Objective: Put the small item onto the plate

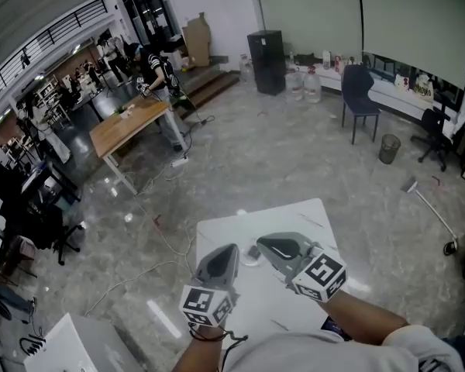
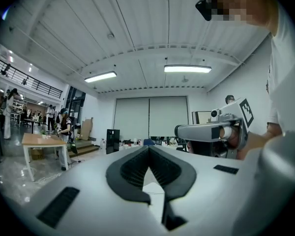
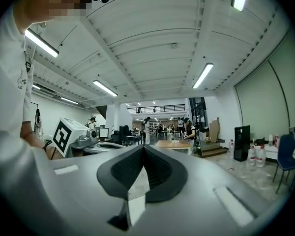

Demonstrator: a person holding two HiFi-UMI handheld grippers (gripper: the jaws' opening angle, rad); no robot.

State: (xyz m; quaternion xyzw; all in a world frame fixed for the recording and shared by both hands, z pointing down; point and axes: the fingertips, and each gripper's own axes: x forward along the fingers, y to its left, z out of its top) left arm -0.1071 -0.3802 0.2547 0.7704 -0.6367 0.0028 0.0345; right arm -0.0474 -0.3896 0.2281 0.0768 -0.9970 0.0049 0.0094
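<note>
Plate [image 1: 249,263] showed only as a pale round shape on the white surface [image 1: 294,217], partly hidden in the head view between the tips of both tongs. A small dark item [image 1: 253,251] sat at its far edge, but it was too small to tell whether it rested on the plate or just beside it. The left tongs [image 2: 148,154] were held level above the surface with the jaws closed together at the tip and nothing between them. The right tongs [image 3: 143,152] were held level close beside them, jaws likewise pressed together and gripping nothing. Each pair of tongs appeared in the other's view, marker cube facing outward. Farther off on the grey floor stood a wooden table [image 1: 128,126], a black cabinet [image 1: 266,60], a blue chair [image 1: 359,91] and a bin [image 1: 389,148].
</note>
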